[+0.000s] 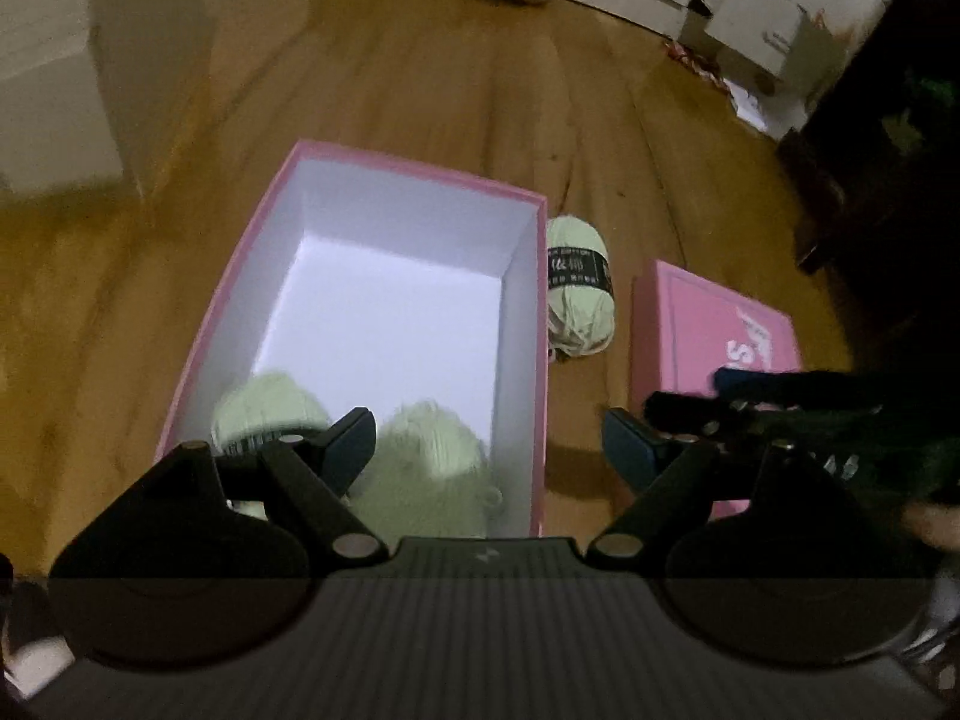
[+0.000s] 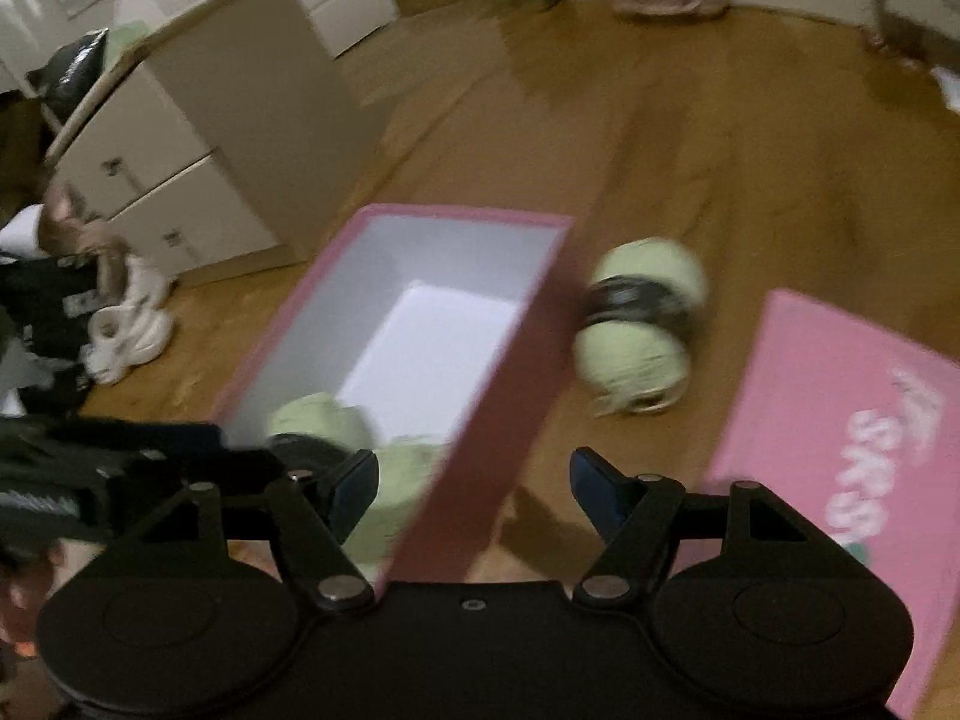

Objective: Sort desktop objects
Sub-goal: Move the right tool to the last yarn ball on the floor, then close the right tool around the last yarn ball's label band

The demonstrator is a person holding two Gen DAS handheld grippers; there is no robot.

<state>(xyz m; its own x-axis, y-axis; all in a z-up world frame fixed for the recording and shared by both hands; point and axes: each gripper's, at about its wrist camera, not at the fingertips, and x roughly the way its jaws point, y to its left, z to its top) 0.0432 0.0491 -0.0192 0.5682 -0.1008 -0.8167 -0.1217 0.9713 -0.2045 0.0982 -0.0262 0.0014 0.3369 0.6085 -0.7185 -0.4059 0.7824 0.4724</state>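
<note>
Right now the left gripper [image 1: 489, 441] is hanging wide apart and empty over the near end of the open pink cardboard box with a white interior [image 1: 414, 177], where one pale green yarn skein with a black paper band [image 1: 420, 468] is lying at about 6 o'clock on the box floor. The right gripper [image 2: 474, 483] is also spreading wide and carrying nothing, straddling the box's right wall. A second pale green banded yarn skein [image 2: 639, 324] is lying on the wooden floor [image 2: 720, 150] just beside that wall, at roughly 1 o'clock from the right gripper, with the flat pink box lid bearing white lettering [image 2: 840, 420] lying near it at 3 o'clock.

Judging from this, the step in hand is going for the loose skein. Doing it well probably means approaching from above, centring the fingers across the black band where the skein is narrowest and firmest, and closing gently, since soft yarn is compressing easily and loose strands at its near end could be snagging. Lifting clear of the box wall before swinging over it would be avoiding knocking the light box aside.
</note>
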